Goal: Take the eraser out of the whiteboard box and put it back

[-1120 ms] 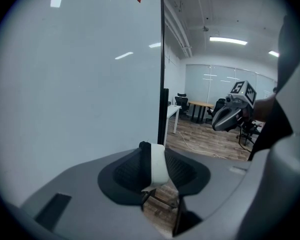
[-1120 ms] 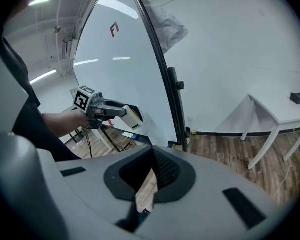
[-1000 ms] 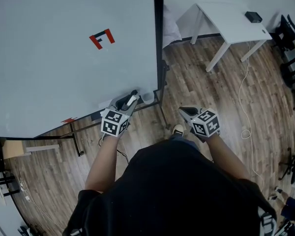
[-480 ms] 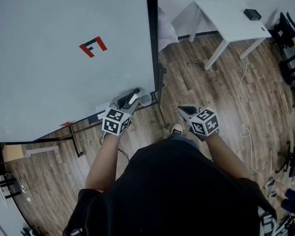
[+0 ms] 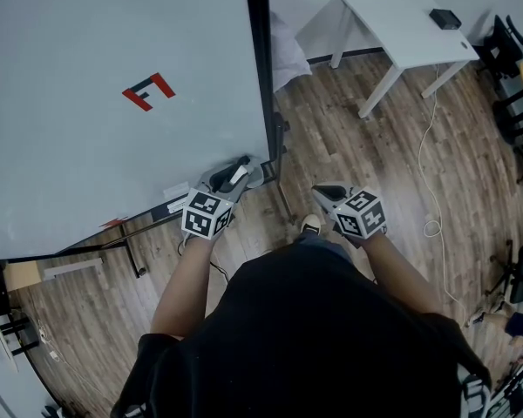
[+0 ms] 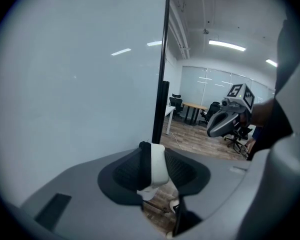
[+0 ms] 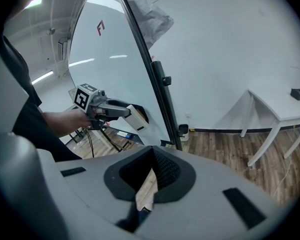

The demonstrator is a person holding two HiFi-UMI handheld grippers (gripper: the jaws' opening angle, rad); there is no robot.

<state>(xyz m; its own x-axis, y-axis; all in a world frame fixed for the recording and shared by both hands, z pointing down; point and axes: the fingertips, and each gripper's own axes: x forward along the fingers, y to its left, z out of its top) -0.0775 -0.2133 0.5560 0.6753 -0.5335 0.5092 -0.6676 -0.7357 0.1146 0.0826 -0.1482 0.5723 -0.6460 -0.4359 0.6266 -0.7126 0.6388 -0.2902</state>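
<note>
The left gripper (image 6: 150, 153) jaws pinch a white eraser (image 6: 159, 168) with one black side, low in the frame; the right gripper (image 7: 152, 153) jaws are closed, empty.

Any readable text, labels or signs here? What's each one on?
"F": red and dark logo on the whiteboard; any further character is unclear.
Label at the whiteboard's lower edge: too small to read.
Left cube, right cube: square marker patterns, no words.

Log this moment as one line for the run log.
left gripper: shut on eraser | right gripper: shut, empty | eraser: near whiteboard bottom corner
</note>
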